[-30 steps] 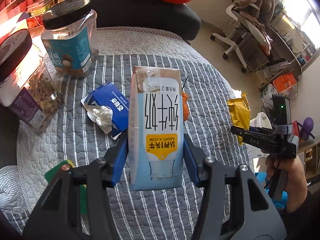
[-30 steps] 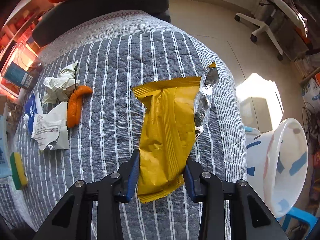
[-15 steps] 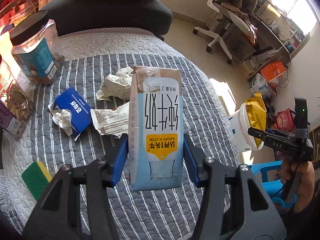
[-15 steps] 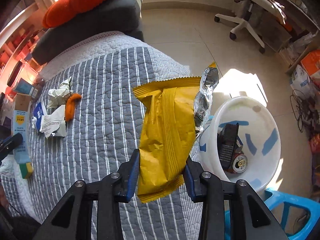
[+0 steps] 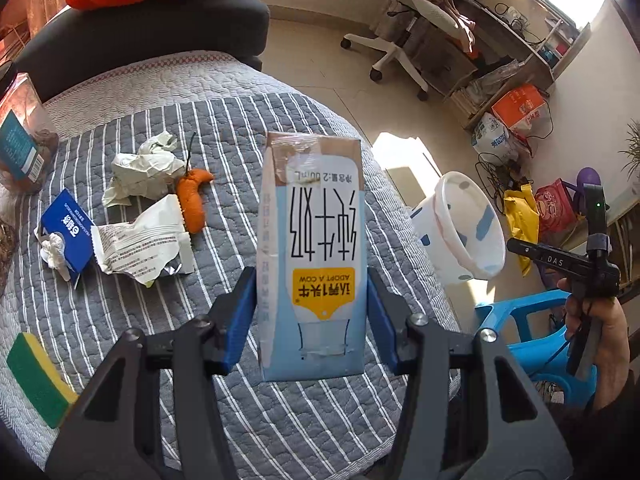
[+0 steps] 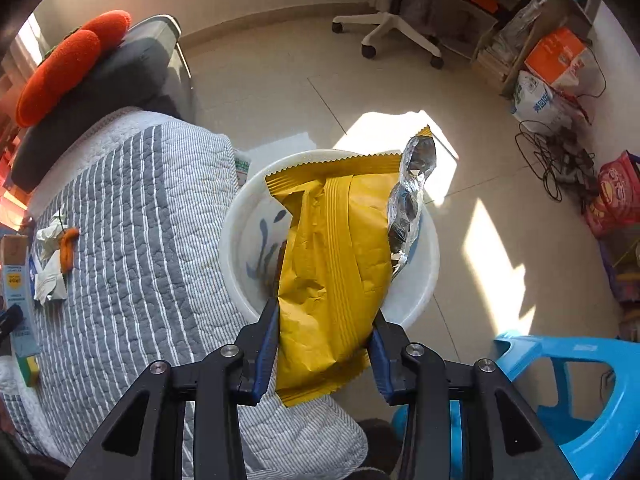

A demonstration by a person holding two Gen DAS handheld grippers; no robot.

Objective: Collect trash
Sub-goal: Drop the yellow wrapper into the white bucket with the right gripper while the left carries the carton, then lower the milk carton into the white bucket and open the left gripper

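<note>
My left gripper is shut on a pale blue milk carton and holds it above the striped grey quilt. My right gripper is shut on a yellow foil wrapper and holds it over the white trash bin beside the quilt's edge. The bin also shows in the left wrist view, with the yellow wrapper hanging beyond its rim. On the quilt lie a white wrapper, crumpled paper, a blue tissue pack and an orange peel.
A green and yellow sponge lies at the quilt's near left. A jar stands at the far left. A blue plastic stool stands right of the bin. A dark cushion and an office chair are behind.
Both grippers have swung right with their loads. The right gripper has carried the yellow wrapper from beside the bin to over its opening. The left view now takes in the bin.
</note>
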